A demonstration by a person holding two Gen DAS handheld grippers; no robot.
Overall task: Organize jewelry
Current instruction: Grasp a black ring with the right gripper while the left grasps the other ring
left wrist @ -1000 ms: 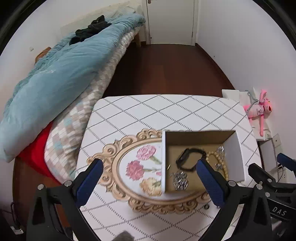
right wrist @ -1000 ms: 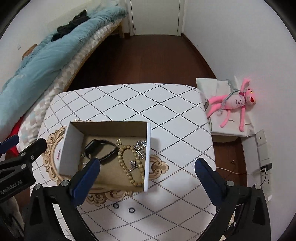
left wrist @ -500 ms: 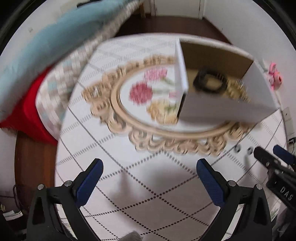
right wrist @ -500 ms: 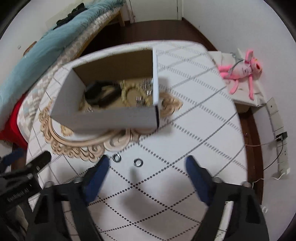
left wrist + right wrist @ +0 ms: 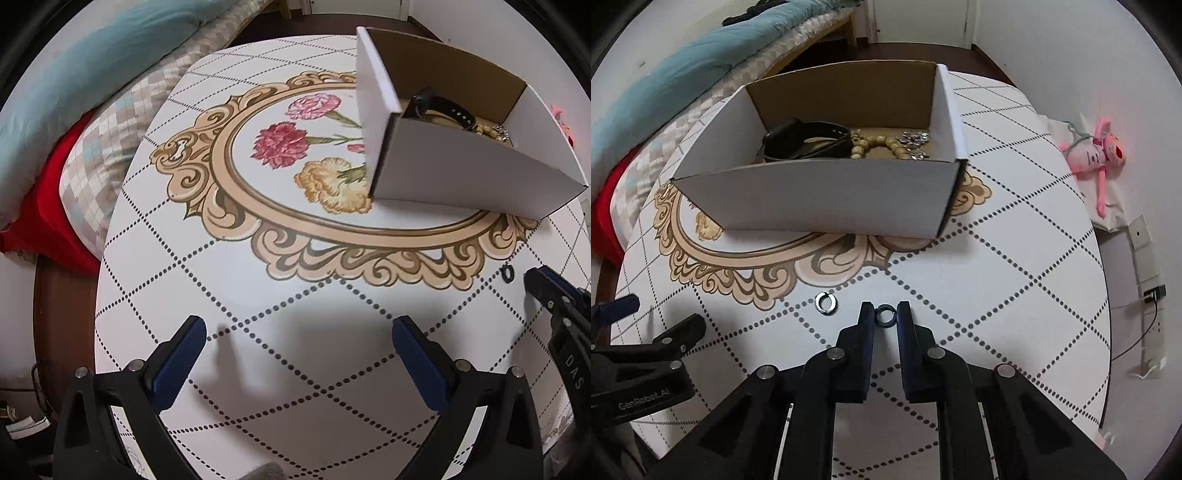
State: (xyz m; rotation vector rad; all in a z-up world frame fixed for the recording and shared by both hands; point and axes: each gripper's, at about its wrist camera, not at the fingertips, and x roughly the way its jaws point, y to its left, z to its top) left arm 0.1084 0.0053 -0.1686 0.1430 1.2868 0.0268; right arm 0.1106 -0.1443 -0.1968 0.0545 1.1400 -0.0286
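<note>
Two small dark metal rings lie on the table in front of a white cardboard box (image 5: pixel 831 195). My right gripper (image 5: pixel 885 314) points steeply down with its jaws closing; one ring (image 5: pixel 885 314) sits between the fingertips and both pads touch it. The other ring (image 5: pixel 827 303) lies loose just to its left. Inside the box are a black watch band (image 5: pixel 805 142), a wooden bead bracelet (image 5: pixel 871 146) and silver pieces (image 5: pixel 914 142). My left gripper (image 5: pixel 295 328) hangs open over bare tabletop, nothing between its fingers. The box (image 5: pixel 461 177) stands at the upper right of the left wrist view.
The round white table (image 5: pixel 1015 277) has a dotted diamond pattern and a gold-framed flower print (image 5: pixel 280 144). A bed with a blue duvet (image 5: pixel 92 74) borders the table's left side. A pink plush toy (image 5: pixel 1097 155) lies on a low white stand to the right.
Both grippers have dropped towards the table and tilted down. The right gripper's jaws went from wide open to closed around one ring. The left gripper stayed open.
</note>
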